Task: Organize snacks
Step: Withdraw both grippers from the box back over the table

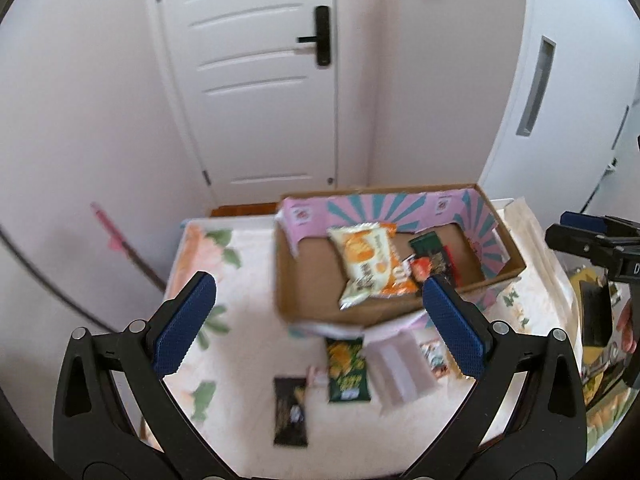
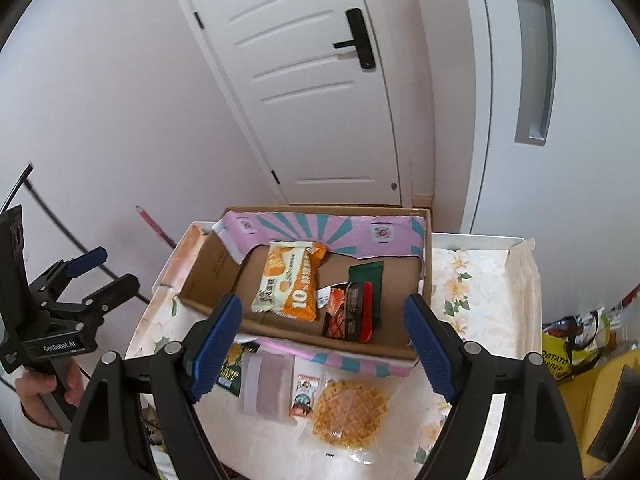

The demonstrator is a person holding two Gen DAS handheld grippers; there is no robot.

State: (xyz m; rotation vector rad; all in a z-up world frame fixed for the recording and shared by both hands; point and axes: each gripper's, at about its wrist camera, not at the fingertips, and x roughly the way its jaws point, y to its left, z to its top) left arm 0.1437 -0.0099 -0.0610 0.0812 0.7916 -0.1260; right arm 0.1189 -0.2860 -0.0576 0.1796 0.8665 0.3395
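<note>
An open cardboard box [image 1: 288,280] [image 2: 208,264] with pink and teal flaps sits on a floral-cloth table. Inside lie an orange and white snack bag [image 1: 366,264] [image 2: 290,282], a dark green packet [image 2: 366,280] and red and black packets [image 2: 348,314]. In front of the box lie a green chip bag [image 1: 346,368] [image 2: 230,372], a black packet [image 1: 291,410], a pale pink packet [image 1: 400,366] [image 2: 266,380], a small packet [image 2: 305,394] and a waffle in clear wrap [image 2: 350,412]. My left gripper [image 1: 320,324] [image 2: 102,270] is open and empty above the table. My right gripper [image 2: 324,344] [image 1: 576,228] is open and empty over the box's near edge.
A white door [image 1: 260,80] and walls stand behind the table. A yellow potato chip bag [image 2: 560,360] and other bags lie right of the table. A pink-handled stick [image 1: 120,240] leans on the left wall.
</note>
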